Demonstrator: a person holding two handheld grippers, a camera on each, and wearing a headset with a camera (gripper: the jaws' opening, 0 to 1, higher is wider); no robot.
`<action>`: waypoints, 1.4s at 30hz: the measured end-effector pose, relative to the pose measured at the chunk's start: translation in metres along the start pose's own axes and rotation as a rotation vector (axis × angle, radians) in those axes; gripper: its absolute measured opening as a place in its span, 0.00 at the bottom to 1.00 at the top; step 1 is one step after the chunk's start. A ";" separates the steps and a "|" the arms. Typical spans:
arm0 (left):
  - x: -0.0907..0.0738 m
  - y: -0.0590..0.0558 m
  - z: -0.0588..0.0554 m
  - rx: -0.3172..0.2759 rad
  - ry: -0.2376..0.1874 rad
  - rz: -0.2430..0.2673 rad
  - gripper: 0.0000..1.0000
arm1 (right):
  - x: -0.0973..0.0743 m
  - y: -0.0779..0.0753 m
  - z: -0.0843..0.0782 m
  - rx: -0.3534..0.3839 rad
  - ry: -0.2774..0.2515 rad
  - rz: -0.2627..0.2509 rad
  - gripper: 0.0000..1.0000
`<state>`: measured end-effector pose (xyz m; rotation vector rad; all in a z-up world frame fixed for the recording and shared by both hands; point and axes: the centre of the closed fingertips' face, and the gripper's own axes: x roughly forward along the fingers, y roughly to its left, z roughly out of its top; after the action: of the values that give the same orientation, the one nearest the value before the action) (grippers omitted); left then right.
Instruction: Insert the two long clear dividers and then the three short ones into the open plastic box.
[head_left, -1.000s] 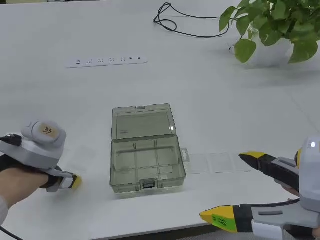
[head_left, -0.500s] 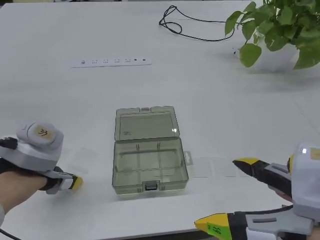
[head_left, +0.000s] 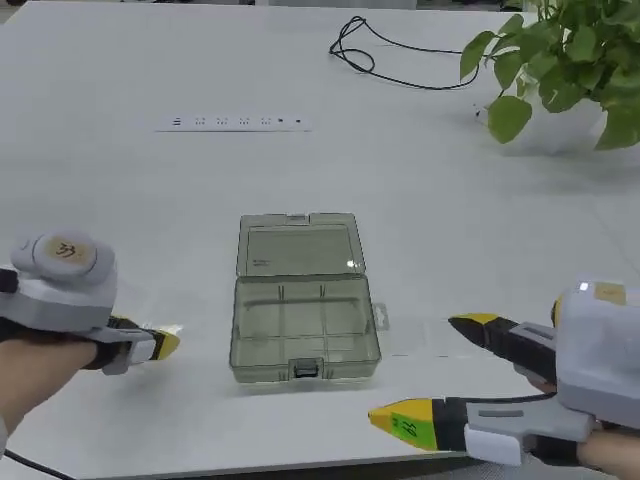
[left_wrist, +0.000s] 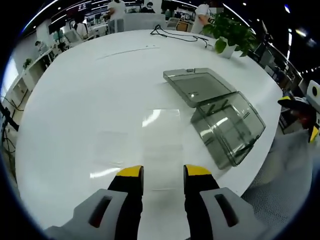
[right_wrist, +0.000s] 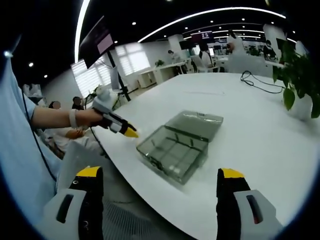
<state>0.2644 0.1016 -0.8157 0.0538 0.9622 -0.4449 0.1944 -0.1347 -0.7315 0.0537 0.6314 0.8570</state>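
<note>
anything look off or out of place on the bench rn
Nothing stands out. The plastic box sits level on the table with its lid laid flat behind it, and no cracks show. Clear dividers lie flat on the table beside it. The left claw and right claw are both open and empty.

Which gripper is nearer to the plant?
Right. The right gripper is near the table's front edge, right of the box, on the plant's side. The left gripper is left of the box, farther from the plant, which stands at the far right.
</note>
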 end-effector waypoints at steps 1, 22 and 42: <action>-0.001 -0.003 0.002 -0.012 -0.012 -0.009 0.30 | 0.002 0.001 0.002 -0.007 0.001 0.002 0.94; -0.022 -0.055 0.054 -0.150 -0.276 -0.121 0.30 | 0.052 0.009 0.067 0.188 -0.118 0.081 0.77; -0.019 -0.093 0.055 -0.224 -0.397 -0.161 0.30 | 0.104 0.012 0.089 0.324 -0.049 0.109 0.30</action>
<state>0.2619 0.0109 -0.7546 -0.3069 0.6205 -0.4718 0.2842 -0.0336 -0.7072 0.4037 0.7213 0.8484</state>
